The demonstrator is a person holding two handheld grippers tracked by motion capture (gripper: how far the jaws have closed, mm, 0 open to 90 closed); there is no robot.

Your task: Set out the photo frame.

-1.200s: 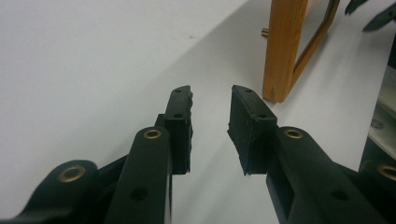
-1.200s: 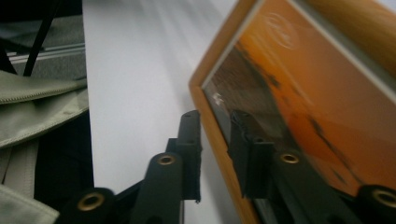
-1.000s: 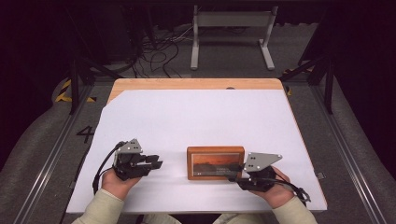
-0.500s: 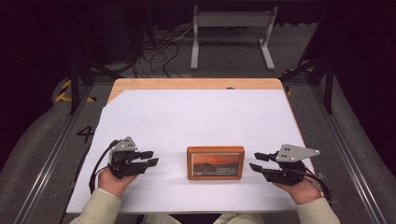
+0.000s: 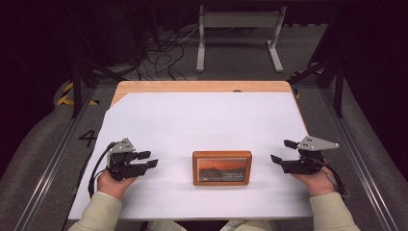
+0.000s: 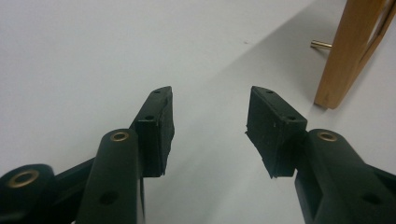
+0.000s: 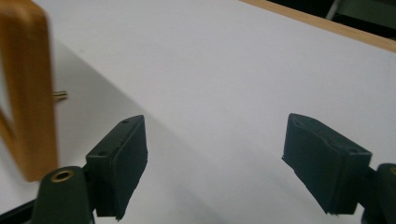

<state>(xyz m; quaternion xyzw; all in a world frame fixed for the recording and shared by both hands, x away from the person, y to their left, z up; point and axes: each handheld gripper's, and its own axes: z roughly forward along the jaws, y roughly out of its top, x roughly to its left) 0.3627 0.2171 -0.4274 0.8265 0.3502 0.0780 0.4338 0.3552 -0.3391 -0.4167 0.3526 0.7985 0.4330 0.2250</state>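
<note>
A wooden picture frame (image 5: 222, 167) with an orange sunset photo stands upright near the table's front edge, between my two hands. My left gripper (image 5: 148, 160) is to its left, apart from it; its jaws have just been opening and stand open with nothing between them (image 6: 210, 128). The frame's edge (image 6: 348, 49) shows at the upper right of the left gripper view. My right gripper (image 5: 283, 151) is well to the right of the frame, its jaws just opened wide and empty (image 7: 215, 158). The frame's side (image 7: 28, 93) is blurred at the left of the right gripper view.
White paper (image 5: 207, 125) covers the wooden table (image 5: 202, 86), whose bare strip runs along the far edge. Beyond it are floor cables (image 5: 163, 53) and a grey metal stand (image 5: 238, 29). Rails run along both sides of the table.
My right gripper has let go of the frame's right end and moved away to the right, jaws now wide. The left gripper's jaws have opened further; that hand has stayed in place.
</note>
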